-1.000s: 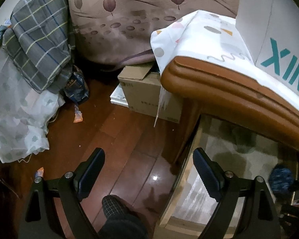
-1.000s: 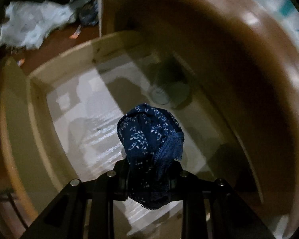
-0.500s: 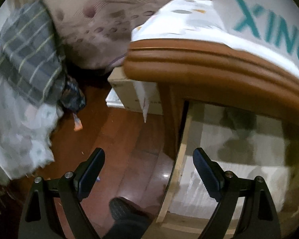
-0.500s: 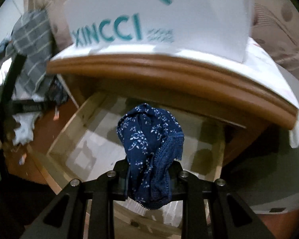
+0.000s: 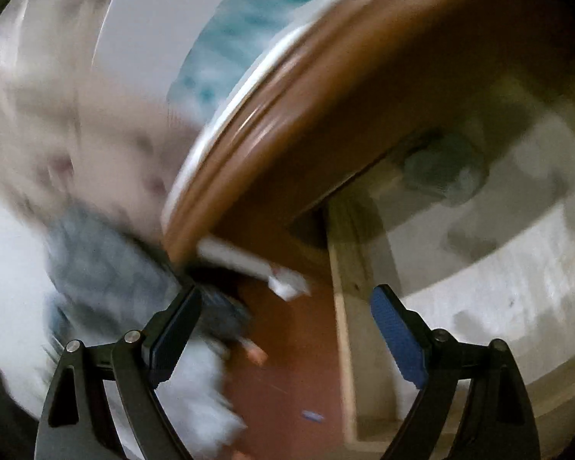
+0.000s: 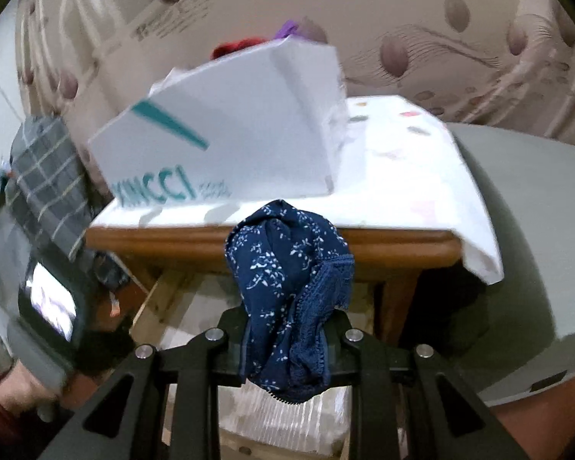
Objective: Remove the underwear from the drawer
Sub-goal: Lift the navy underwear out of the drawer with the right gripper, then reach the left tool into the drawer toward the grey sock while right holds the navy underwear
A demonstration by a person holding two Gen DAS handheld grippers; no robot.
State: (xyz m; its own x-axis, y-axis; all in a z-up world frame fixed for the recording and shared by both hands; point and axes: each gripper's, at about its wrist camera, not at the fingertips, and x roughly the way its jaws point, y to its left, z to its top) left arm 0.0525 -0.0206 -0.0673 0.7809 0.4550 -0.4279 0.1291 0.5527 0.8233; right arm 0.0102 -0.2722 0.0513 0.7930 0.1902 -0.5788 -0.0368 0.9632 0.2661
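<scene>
The dark blue underwear (image 6: 287, 276), white-flowered with a lace edge, is bunched between the fingers of my right gripper (image 6: 287, 329), which is shut on it. It hangs in front of the brown nightstand's top edge (image 6: 402, 245), above the open drawer (image 6: 180, 306). The left wrist view is blurred and tilted. There my left gripper (image 5: 287, 318) stands wide open and holds nothing, over the drawer's pale wooden side rail (image 5: 345, 306). The drawer's lined bottom (image 5: 498, 268) shows on the right, with a dim grey object (image 5: 441, 168) at its back.
A white box with teal lettering (image 6: 230, 142) stands on a white cloth (image 6: 421, 176) on the nightstand. A plaid cloth (image 6: 46, 176) hangs at the left. A hand (image 6: 15, 387) holds a grey unit with a lit screen (image 6: 50, 306). A grey surface (image 6: 517, 230) lies on the right. Red-brown floor (image 5: 287, 364) lies beside the drawer.
My right gripper has risen out of the drawer with the underwear, up to the nightstand's top. The left gripper has rolled and swung toward the drawer, still open.
</scene>
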